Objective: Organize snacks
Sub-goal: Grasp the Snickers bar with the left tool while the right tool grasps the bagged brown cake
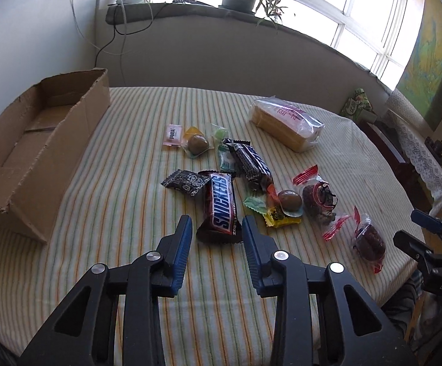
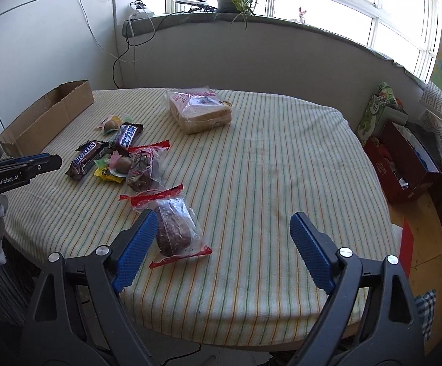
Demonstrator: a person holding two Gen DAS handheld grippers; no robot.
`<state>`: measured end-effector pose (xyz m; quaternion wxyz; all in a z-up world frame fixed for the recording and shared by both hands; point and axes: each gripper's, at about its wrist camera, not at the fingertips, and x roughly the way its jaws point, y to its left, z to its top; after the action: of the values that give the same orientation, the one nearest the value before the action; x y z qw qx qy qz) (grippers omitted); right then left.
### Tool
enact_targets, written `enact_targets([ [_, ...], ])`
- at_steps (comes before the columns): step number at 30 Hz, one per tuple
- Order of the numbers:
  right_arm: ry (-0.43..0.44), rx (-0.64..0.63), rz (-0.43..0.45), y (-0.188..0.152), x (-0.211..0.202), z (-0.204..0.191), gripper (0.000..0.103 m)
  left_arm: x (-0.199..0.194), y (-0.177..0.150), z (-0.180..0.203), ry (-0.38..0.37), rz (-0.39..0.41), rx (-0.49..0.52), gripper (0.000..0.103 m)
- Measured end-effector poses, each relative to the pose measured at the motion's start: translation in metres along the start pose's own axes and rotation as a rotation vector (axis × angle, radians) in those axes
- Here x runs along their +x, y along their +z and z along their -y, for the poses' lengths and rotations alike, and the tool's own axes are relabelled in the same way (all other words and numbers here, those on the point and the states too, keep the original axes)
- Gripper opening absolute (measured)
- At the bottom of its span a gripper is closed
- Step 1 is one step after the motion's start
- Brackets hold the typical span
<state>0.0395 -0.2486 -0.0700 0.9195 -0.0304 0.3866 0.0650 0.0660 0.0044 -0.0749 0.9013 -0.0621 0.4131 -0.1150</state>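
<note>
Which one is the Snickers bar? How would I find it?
Find the striped tablecloth beside the cardboard box. In the snack pile, nearest the left gripper, lies the Snickers bar. It alone has big white letters on blue across a brown wrapper.

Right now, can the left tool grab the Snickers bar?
Probably yes. The left tool is open, its fingers on either side of the Snickers bar's near end, with nothing between them.

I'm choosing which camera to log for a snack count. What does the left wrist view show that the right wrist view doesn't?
Only the left wrist view shows the pink candy and the black sachet. Only the right wrist view shows the red box beside the table. Both show the Snickers bar, bread bag, cardboard box, and both open grippers: left, right.
</note>
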Motion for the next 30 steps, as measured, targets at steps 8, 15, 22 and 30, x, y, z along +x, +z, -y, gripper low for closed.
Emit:
enact_targets([
  [8,0.089,-0.008,-0.074,0.006,0.032,-0.012,0.081,0.030,0.017,0.004,-0.018,-0.033,-0.009,0.031],
  [15,0.130,-0.026,-0.143,0.002,0.053,-0.020,0.072,0.044,0.016,-0.003,0.030,-0.076,0.017,0.031],
  [22,0.157,0.010,-0.165,0.003,0.059,-0.015,0.040,0.052,0.017,0.002,0.042,-0.046,0.039,0.027],
  [30,0.130,0.031,-0.158,0.005,0.054,-0.010,0.038,0.036,0.020,0.000,0.009,-0.002,0.007,0.027],
])
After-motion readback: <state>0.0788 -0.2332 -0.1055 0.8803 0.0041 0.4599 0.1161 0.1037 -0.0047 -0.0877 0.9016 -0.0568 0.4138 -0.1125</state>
